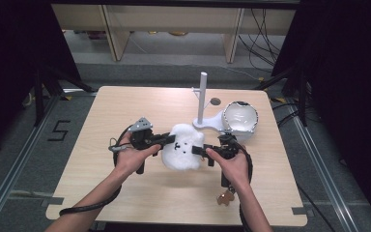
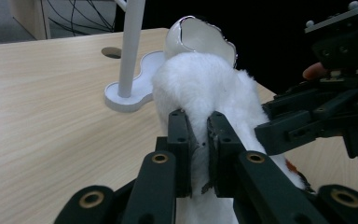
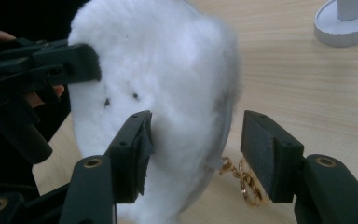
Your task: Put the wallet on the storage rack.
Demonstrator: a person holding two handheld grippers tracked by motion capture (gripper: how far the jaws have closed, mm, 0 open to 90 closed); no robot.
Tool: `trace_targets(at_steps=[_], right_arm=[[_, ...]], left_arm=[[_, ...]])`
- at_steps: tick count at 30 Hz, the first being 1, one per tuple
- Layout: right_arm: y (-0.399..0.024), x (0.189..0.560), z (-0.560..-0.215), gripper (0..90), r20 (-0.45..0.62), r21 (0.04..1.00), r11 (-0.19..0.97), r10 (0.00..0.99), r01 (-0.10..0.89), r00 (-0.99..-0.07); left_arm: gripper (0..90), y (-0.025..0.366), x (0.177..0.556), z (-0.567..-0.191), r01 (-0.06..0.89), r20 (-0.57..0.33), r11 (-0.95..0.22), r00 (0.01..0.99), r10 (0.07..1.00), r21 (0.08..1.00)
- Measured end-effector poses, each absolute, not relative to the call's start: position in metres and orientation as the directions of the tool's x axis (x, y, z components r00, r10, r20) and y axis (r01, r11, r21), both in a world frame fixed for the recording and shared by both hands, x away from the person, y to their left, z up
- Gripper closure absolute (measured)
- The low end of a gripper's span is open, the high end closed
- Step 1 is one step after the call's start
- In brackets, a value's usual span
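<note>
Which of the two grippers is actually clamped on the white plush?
The left gripper: its jaws pinch a fold of the white plush. The right gripper stands open around the plush's edge, with a clear gap at one pad.

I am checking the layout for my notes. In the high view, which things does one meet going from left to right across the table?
Left gripper → white fluffy pouch → right gripper → white bowl-shaped shell near the right edge. The white stand is left out, since it overlaps the pouch and right gripper in that order.
</note>
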State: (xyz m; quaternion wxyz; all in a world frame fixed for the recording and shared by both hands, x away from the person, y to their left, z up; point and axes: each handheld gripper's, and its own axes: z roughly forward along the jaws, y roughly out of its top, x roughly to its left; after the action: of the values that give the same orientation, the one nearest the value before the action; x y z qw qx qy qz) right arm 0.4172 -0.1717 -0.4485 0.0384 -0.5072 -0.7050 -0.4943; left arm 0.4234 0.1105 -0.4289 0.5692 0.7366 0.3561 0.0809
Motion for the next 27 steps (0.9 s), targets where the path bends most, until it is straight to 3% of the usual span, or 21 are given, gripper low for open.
trace_targets(at_steps=[4,10,11,13,18,27], right_arm=[[-0.177,0.419,-0.448,49.6,0.588,0.655,-0.039,0.654,0.755,-0.476],[-0.183,0.418,-0.445,75.6,0.601,0.666,-0.046,0.624,0.744,-0.500],[-0.182,0.414,-0.441,78.7,0.650,0.620,-0.072,0.605,0.781,-0.460],[-0.184,0.415,-0.442,80.6,0.592,0.681,-0.039,0.618,0.732,-0.518],[-0.184,0.411,-0.435,81.9,0.544,0.723,-0.017,0.630,0.691,-0.554],[-0.190,0.407,-0.424,82.7,0.489,0.772,-0.035,0.671,0.634,-0.557]], left_arm=[[80.8,0.108,0.421,-0.426,0.427,-0.297,-0.083,0.742,0.601,0.900],[80.2,0.105,0.420,-0.426,0.411,-0.287,-0.080,0.750,0.595,0.908],[79.8,0.105,0.420,-0.426,0.405,-0.280,-0.086,0.755,0.593,0.910],[79.1,0.105,0.420,-0.427,0.394,-0.274,-0.083,0.760,0.590,0.915],[74.3,0.105,0.420,-0.426,0.366,-0.241,-0.100,0.770,0.591,0.925],[49.2,0.113,0.418,-0.423,0.307,-0.157,-0.139,0.765,0.624,0.941]])
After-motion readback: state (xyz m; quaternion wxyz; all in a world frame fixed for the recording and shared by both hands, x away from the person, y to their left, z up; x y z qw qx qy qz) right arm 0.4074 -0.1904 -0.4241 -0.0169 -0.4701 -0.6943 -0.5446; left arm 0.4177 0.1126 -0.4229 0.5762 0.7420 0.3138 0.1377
